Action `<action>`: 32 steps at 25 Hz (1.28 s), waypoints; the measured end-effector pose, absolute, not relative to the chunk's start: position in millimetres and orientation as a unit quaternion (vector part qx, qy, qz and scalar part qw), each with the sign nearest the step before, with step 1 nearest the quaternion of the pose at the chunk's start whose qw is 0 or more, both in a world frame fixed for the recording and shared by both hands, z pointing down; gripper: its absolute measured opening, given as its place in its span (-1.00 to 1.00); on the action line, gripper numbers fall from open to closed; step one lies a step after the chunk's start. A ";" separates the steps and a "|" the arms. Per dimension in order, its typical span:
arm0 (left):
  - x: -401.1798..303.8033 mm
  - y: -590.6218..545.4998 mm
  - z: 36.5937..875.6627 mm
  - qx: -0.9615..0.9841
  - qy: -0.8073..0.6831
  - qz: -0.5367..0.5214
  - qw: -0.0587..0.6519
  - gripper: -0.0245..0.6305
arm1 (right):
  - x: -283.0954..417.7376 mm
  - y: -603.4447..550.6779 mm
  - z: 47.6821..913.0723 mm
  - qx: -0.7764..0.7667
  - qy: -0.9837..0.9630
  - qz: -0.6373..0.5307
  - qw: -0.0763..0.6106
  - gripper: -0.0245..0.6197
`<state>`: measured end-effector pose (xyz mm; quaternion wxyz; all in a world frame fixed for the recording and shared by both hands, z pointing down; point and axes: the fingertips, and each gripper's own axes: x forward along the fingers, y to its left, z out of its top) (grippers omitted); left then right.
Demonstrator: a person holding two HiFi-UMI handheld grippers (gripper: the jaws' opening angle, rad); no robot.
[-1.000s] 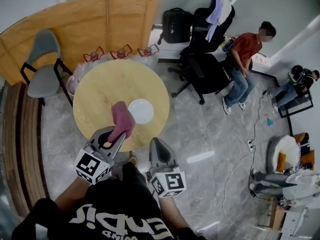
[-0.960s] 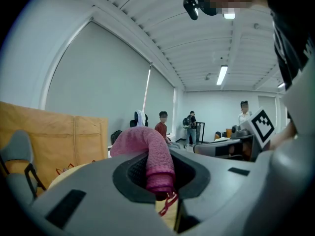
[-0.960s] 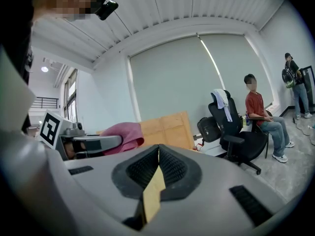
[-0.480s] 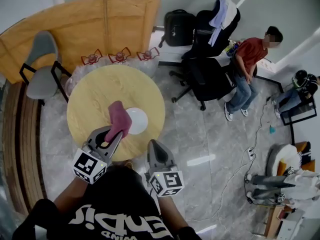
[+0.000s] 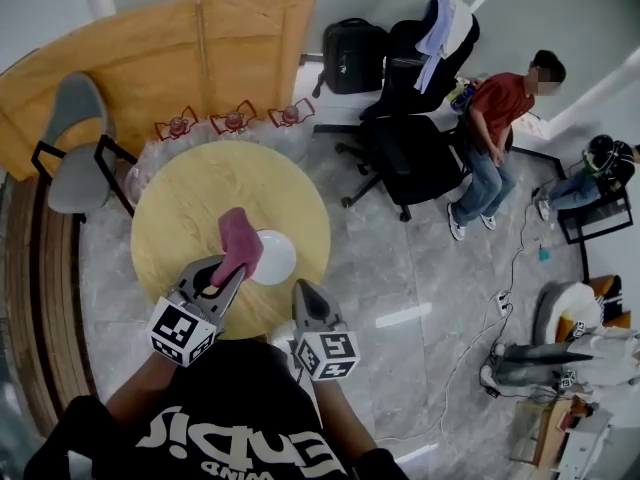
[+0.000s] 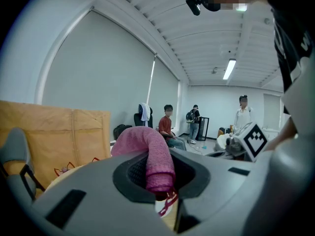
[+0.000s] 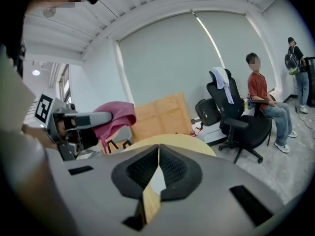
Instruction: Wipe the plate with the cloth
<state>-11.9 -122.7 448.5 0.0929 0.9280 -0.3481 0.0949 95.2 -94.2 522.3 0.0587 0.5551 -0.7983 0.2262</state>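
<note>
Left gripper (image 5: 228, 273) clamps the pink cloth (image 5: 241, 240) (shirt print (image 5: 240, 446) illegible).

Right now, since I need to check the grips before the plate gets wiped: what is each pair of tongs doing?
Left tongs: closed on the pink cloth.
Right tongs: closed, nothing between them.
</note>
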 end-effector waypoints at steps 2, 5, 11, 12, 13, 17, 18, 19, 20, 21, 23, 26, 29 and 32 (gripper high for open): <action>-10.5 -129.9 452.2 0.930 -0.341 0.100 0.094 -0.77 | 99.6 -102.7 540.7 0.560 -0.789 0.242 0.068 -0.85; -9.1 -137.8 457.3 0.931 -0.334 0.107 0.099 -0.77 | 101.1 -111.3 562.2 0.558 -0.780 0.271 0.076 -0.85; -5.6 -148.3 466.5 0.935 -0.318 0.116 0.107 -0.77 | 101.3 -125.8 603.1 0.562 -0.762 0.306 0.102 -0.85; -4.6 -150.0 467.9 0.936 -0.315 0.118 0.108 -0.77 | 101.8 -127.8 610.7 0.563 -0.758 0.311 0.110 -0.85; -3.6 -151.8 469.2 0.936 -0.312 0.120 0.109 -0.77 | 102.8 -130.0 617.7 0.564 -0.754 0.316 0.117 -0.85; -3.6 -160.0 479.3 0.937 -0.303 0.128 0.115 -0.77 | 106.8 -138.0 648.8 0.570 -0.733 0.344 0.141 -0.38; -4.1 -162.6 482.4 0.937 -0.303 0.130 0.117 -0.77 | 107.7 -139.5 657.2 0.571 -0.728 0.351 0.146 -0.38; -4.6 -165.3 485.0 0.937 -0.302 0.133 0.119 -0.77 | 108.5 -140.9 665.5 0.570 -0.723 0.359 0.151 -0.37; -5.2 -168.0 487.5 0.936 -0.301 0.136 0.120 -0.77 | 108.9 -142.0 673.6 0.569 -0.719 0.368 0.155 -0.37; -5.6 -170.2 490.1 0.936 -0.300 0.139 0.121 -0.77 | 109.0 -142.7 681.2 0.567 -0.715 0.377 0.157 -0.37; -5.3 -172.8 496.5 0.935 -0.298 0.144 0.124 -0.77 | 109.9 -142.1 693.7 0.562 -0.710 0.391 0.164 -0.37; -5.8 -180.3 507.0 0.934 -0.296 0.156 0.129 -0.77 | 112.2 -143.9 704.8 0.561 -0.704 0.399 0.176 -0.37; -11.0 -190.7 519.5 0.929 -0.298 0.171 0.139 -0.77 | 110.0 -149.2 712.5 0.558 -0.697 0.410 0.185 -0.37; -13.3 -197.4 532.7 0.925 -0.297 0.184 0.152 -0.77 | 110.5 -152.4 718.3 0.558 -0.691 0.418 0.192 -0.37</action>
